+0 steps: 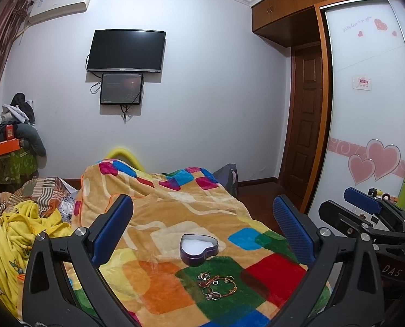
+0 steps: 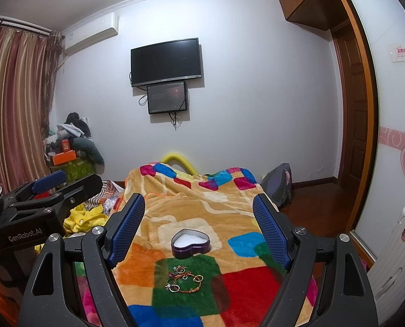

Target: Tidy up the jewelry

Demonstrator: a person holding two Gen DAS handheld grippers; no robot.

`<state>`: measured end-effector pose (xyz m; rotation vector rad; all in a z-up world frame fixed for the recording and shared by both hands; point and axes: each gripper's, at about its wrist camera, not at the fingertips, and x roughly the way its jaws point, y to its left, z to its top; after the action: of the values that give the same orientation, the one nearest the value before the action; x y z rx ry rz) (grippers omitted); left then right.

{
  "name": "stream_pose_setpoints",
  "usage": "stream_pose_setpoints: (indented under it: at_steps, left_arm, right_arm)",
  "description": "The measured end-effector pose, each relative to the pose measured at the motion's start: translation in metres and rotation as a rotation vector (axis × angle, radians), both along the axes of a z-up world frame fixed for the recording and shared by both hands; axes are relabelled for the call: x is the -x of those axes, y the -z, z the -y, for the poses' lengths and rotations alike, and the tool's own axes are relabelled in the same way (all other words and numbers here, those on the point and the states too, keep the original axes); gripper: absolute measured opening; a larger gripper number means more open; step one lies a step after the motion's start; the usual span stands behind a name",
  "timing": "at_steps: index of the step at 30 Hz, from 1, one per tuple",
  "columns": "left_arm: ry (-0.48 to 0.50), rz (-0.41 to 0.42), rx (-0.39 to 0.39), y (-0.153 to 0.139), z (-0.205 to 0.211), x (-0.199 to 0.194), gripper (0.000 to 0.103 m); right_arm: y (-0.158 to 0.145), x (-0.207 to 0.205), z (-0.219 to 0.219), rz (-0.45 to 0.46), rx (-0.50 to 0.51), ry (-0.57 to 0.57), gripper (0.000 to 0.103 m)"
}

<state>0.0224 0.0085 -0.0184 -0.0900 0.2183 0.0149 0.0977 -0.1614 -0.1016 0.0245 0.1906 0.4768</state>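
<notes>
A small heap of jewelry [image 1: 216, 284], rings and a gold chain bracelet, lies on a green patch of the colourful blanket [image 1: 175, 212]. Just beyond it stands an open purple heart-shaped tin [image 1: 199, 248] with a white lining. My left gripper [image 1: 202, 231] is open and empty, held above the bed with tin and jewelry between its blue pads. My right gripper [image 2: 199, 226] is open and empty, hovering the same way over the tin [image 2: 190, 243] and jewelry [image 2: 183, 280]. The right gripper also shows in the left wrist view [image 1: 365, 207], and the left gripper in the right wrist view [image 2: 44, 190].
Rumpled yellow and striped bedding [image 1: 20, 223] lies left of the blanket. A wardrobe with heart decals [image 1: 374, 136] and a white suitcase [image 2: 398, 245] stand to the right. A backpack [image 2: 278, 185] sits on the floor by the bed's far corner.
</notes>
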Motion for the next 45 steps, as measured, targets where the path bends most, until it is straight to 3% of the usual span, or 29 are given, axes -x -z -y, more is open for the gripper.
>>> stream_pose_setpoints:
  at_steps: [15, 23, 28, 38, 42, 45]
  left_arm:
    - [0.010, -0.014, 0.004, 0.004, 0.002, -0.007, 0.103]
    - [-0.011, -0.076, 0.015, 0.018, -0.007, -0.027, 0.103]
    - [-0.025, -0.171, 0.035, 0.041, -0.020, -0.055, 0.103]
    - [-0.045, -0.405, 0.028, 0.113, -0.034, -0.112, 0.078]
    - [-0.018, -0.494, 0.022, 0.143, -0.034, -0.126, 0.078]
    - [0.005, -0.545, 0.016, 0.160, -0.033, -0.132, 0.072]
  right_arm:
    - [0.003, -0.005, -0.001, -0.015, 0.011, 0.011, 0.079]
    - [0.012, -0.022, -0.006, -0.068, 0.050, 0.030, 0.079]
    - [0.029, -0.047, -0.006, -0.143, 0.088, 0.062, 0.079]
    - [0.067, -0.079, -0.003, -0.291, 0.147, 0.075, 0.078]
    - [0.085, -0.090, -0.007, -0.352, 0.183, 0.044, 0.068]
    - [0.100, -0.100, -0.013, -0.406, 0.191, -0.002, 0.061]
